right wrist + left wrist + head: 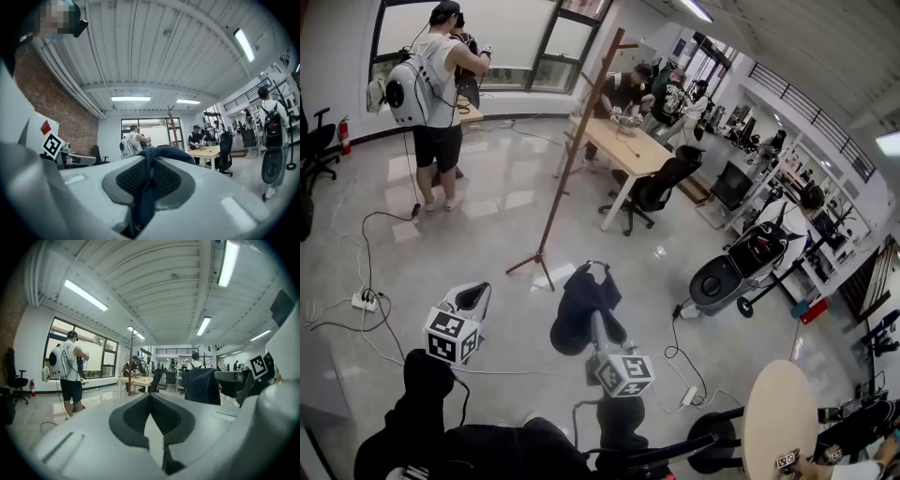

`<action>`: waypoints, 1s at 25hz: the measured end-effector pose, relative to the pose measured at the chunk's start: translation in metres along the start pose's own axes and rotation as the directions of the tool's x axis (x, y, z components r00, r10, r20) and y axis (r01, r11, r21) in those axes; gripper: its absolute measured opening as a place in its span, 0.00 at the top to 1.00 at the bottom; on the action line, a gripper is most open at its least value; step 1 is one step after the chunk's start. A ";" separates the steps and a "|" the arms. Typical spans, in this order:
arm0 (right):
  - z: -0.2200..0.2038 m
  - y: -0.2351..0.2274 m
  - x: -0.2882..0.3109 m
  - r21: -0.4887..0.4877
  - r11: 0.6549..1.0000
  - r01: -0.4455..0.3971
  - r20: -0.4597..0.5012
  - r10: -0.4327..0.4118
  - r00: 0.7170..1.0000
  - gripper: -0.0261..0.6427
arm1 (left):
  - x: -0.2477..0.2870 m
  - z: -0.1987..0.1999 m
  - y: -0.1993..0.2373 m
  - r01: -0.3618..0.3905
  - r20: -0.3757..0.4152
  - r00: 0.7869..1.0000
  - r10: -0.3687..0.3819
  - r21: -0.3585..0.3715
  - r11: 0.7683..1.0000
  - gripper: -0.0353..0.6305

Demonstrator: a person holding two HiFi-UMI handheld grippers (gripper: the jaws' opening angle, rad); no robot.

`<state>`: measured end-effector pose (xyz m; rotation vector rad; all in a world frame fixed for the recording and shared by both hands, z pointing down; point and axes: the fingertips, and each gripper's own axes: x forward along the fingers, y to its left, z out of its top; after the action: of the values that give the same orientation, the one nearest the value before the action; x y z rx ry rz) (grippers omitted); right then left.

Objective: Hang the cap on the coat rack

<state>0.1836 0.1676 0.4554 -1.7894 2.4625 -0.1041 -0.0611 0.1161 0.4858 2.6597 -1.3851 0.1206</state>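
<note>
While R tongs (149, 168) clamp the cap (579, 305) at their tips, L tongs (150, 399) sit shut, empty; apart to its left.

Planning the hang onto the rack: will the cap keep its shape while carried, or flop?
Probably floppy: the cap sags in folds from the right gripper. Likely light, since a thin pinch of fabric carries it.

Far left, you have a person with a backpack (439, 84) by the window (511, 33). People (661, 94) gather at the far wooden table (623, 148), a black office chair (654, 192) beside it. A power strip (364, 301) lies left, a round table (780, 417) near right.
</note>
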 end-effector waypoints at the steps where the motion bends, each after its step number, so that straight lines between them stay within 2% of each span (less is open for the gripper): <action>1: 0.000 0.000 0.002 0.001 1.000 -0.001 -0.003 0.001 1.000 0.88 | 0.001 0.000 0.002 0.000 -0.003 1.000 0.000 -0.002 1.000 0.94; 9: -0.009 -0.008 0.040 0.002 1.000 -0.022 -0.015 0.022 1.000 0.88 | 0.029 -0.007 0.026 -0.017 -0.013 1.000 0.017 -0.019 1.000 0.94; 17: -0.012 -0.039 0.108 0.015 0.999 -0.029 0.001 0.029 1.000 0.88 | 0.086 0.003 0.061 -0.036 -0.024 0.999 0.036 -0.008 0.999 0.94; 25: -0.012 -0.071 0.178 0.029 0.996 -0.082 0.005 0.082 0.997 0.88 | 0.147 0.020 0.087 -0.071 -0.011 0.997 0.071 -0.003 0.998 0.94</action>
<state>0.1949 -0.0240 0.4690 -1.6731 2.5142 -0.1293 -0.0482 -0.0553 0.4932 2.6044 -1.4752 0.1396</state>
